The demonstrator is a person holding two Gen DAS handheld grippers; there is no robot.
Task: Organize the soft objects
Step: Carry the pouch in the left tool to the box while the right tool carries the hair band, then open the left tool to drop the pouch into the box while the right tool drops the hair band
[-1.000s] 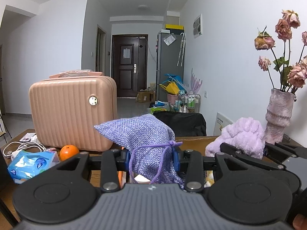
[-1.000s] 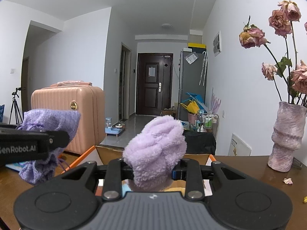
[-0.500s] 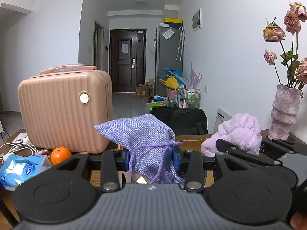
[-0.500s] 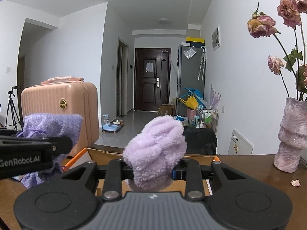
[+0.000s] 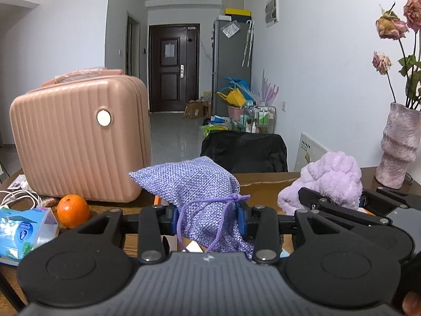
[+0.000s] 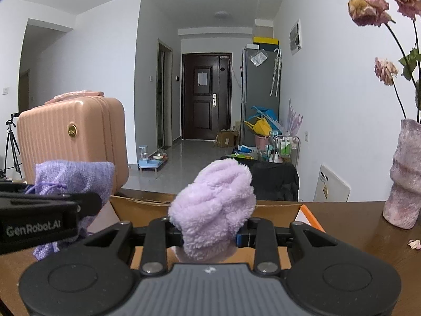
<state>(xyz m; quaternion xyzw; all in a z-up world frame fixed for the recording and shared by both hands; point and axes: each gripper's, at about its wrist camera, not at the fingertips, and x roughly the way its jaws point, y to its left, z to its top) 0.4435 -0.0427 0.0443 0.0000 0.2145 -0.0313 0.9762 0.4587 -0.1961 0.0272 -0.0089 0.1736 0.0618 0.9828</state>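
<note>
My left gripper (image 5: 208, 220) is shut on a purple woven drawstring pouch (image 5: 194, 184), pinched at its tied neck and held above the table. In the right wrist view the same pouch (image 6: 76, 173) shows at the left behind the left gripper's arm. A fluffy lilac cloth (image 6: 214, 205) stands bunched up between the blue pads of my right gripper (image 6: 210, 237), which is shut on it. The left wrist view shows that cloth (image 5: 331, 176) at the right. Both bundles hang over an open cardboard box (image 6: 276, 208) with orange edges; its inside is mostly hidden.
A pink ribbed suitcase (image 5: 79, 137) stands on the wooden table at the left, with an orange (image 5: 73, 210), a blue tissue pack (image 5: 23, 233) and white cables beside it. A vase of dried roses (image 6: 404, 173) stands at the right. A black chair back (image 5: 244, 151) is beyond the table.
Both grippers have moved together toward the right and slightly down with their bundles still held; the suitcase and orange have slid left in the views and the vase has drawn nearer.
</note>
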